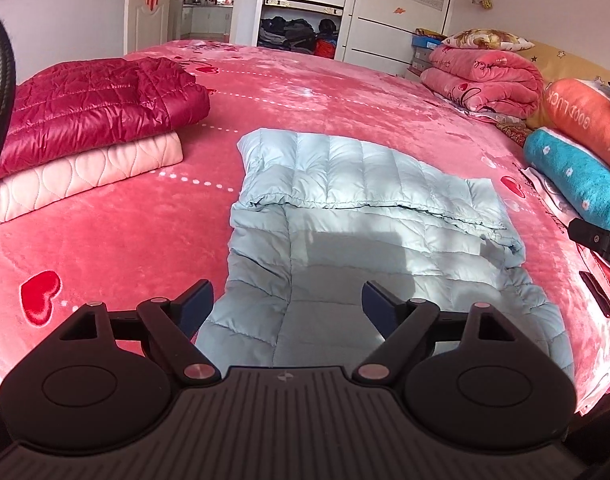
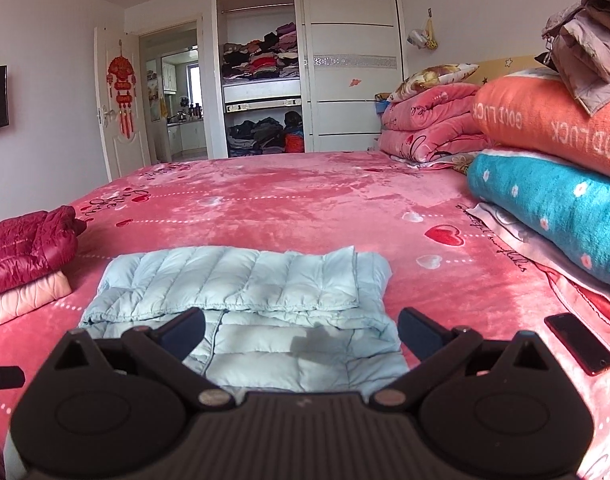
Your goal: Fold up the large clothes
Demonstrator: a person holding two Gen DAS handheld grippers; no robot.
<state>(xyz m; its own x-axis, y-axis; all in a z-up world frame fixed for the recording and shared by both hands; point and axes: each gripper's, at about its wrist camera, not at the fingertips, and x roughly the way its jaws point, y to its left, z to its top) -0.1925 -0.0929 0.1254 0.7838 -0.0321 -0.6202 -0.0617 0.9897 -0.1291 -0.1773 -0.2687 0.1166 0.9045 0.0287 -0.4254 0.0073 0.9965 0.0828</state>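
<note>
A pale blue quilted down jacket (image 1: 369,208) lies flat on the pink bed, its far part folded over toward me; it also shows in the right wrist view (image 2: 241,288). My left gripper (image 1: 289,304) is open and empty, just above the jacket's near part. My right gripper (image 2: 301,330) is open and empty, above the jacket's near edge. Part of the right gripper (image 1: 597,240) shows at the right edge of the left wrist view.
A folded dark red jacket (image 1: 93,108) lies on a folded pale pink one (image 1: 85,176) at the left. Rolled blankets and pillows (image 2: 553,168) are stacked at the right. A dark phone (image 2: 579,344) lies near them. An open wardrobe (image 2: 261,80) stands behind the pink bed cover (image 2: 305,200).
</note>
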